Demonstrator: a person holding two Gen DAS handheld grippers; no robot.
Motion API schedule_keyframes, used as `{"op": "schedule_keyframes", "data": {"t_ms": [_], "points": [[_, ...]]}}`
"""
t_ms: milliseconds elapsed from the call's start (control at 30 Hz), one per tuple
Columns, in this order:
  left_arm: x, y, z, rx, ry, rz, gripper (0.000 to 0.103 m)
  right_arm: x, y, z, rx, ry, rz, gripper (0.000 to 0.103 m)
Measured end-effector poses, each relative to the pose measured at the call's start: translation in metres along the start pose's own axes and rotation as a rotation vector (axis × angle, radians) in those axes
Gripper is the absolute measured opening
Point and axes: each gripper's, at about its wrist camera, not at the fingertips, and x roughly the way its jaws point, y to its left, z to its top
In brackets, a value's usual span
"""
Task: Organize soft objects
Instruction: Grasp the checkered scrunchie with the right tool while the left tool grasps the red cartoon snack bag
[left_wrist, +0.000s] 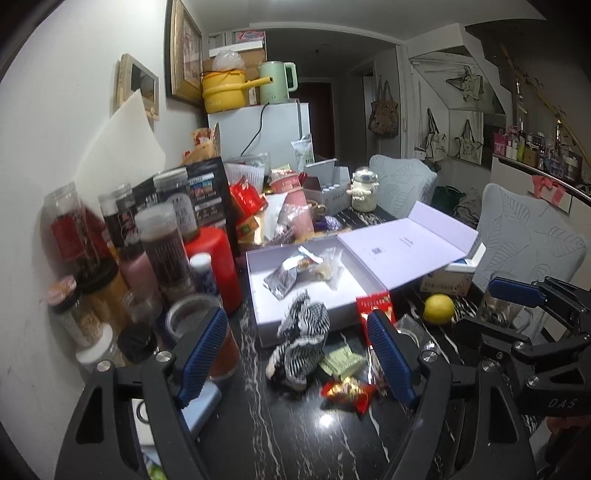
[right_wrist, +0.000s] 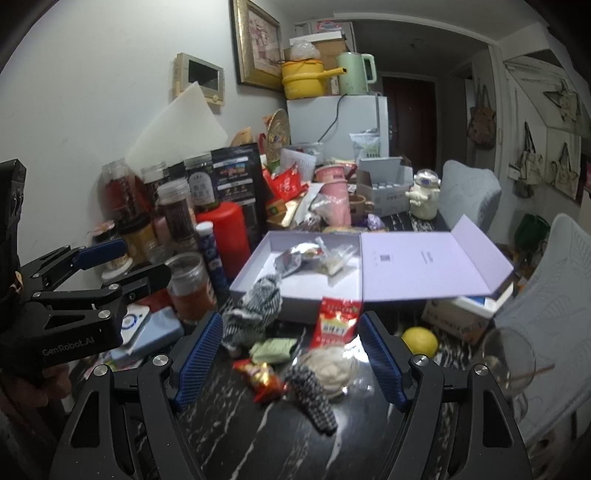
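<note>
A black-and-white checked cloth (left_wrist: 303, 332) lies crumpled on the dark marble table, leaning on the front wall of an open lavender box (left_wrist: 255, 291). My left gripper (left_wrist: 297, 358) hovers just short of it, open, with nothing between the pads. In the right wrist view the same cloth (right_wrist: 258, 306) is left of centre and a second checked piece (right_wrist: 314, 393) lies nearer. My right gripper (right_wrist: 291, 358) is open and empty above loose snack packets. Each gripper appears in the other's view: the right gripper (left_wrist: 498, 310) and the left gripper (right_wrist: 125, 264).
The lavender box (right_wrist: 247, 271) holds silver and clear packets, its lid flipped open to the right. Jars and a red canister (left_wrist: 218, 266) crowd the left. A red packet (right_wrist: 338, 321), green packet (right_wrist: 275, 349), lemon (right_wrist: 419, 341) and a glass (right_wrist: 509, 362) sit around.
</note>
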Motion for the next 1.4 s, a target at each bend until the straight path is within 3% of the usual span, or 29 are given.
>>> {"op": "schedule_keyframes", "data": {"t_ms": [233,500,667,933,1133,1267,1333,1400], "points": [[0.005,-0.008,-0.023,0.013,0.035,-0.061,0.078,0.003,-0.003,-0.023,0.048,0.038,0.079,0.077],[0.020,-0.009,-0.046,-0.036,0.054,-0.072,0.078,0.018,-0.005,-0.049,0.062,0.071,0.048,0.077],[0.045,-0.012,-0.062,-0.051,0.117,-0.083,0.078,0.039,-0.010,-0.070,0.052,0.114,0.021,0.075],[0.077,-0.018,-0.087,-0.076,0.235,-0.141,0.078,0.078,-0.025,-0.089,0.049,0.224,-0.007,0.063],[0.094,-0.016,-0.096,-0.084,0.296,-0.152,0.078,0.105,-0.035,-0.093,0.065,0.290,0.037,0.057],[0.104,-0.019,-0.101,-0.069,0.337,-0.171,0.078,0.113,-0.034,-0.091,0.043,0.288,0.072,0.054],[0.109,-0.018,-0.101,-0.079,0.348,-0.181,0.078,0.118,-0.035,-0.091,0.047,0.302,0.086,0.047],[0.114,-0.019,-0.099,-0.087,0.358,-0.190,0.078,0.125,-0.034,-0.091,0.029,0.318,0.042,0.030]]}}
